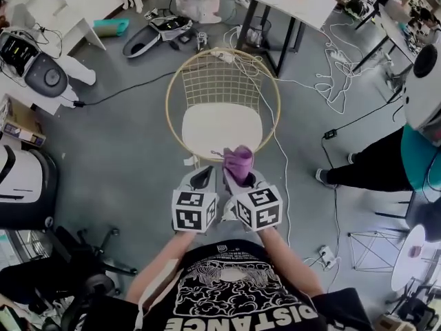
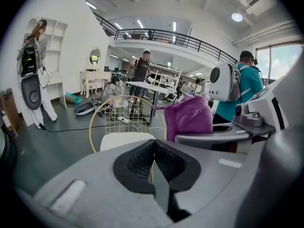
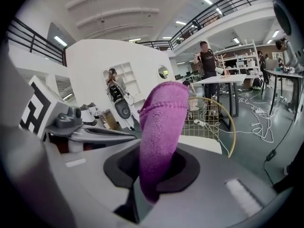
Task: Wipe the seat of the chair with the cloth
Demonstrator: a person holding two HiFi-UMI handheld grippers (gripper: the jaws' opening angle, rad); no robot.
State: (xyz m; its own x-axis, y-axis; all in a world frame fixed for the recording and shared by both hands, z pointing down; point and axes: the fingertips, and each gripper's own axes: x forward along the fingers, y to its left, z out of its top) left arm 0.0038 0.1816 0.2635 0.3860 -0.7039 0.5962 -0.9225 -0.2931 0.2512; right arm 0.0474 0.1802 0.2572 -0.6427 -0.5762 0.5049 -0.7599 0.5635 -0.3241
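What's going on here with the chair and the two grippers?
A person stands facing a round wire-back chair with a handheld gripper in each hand. The right gripper is shut on a purple cloth, which sticks up out of its jaws. The left gripper is shut with nothing in it. Both are held side by side just short of the cream seat. The cloth does not look pressed to the seat, so wiping seems not yet begun.

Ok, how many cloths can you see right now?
1: the purple cloth, clamped in the right tongs, held up in front of the chair seat. The cluttered floor could hide others.
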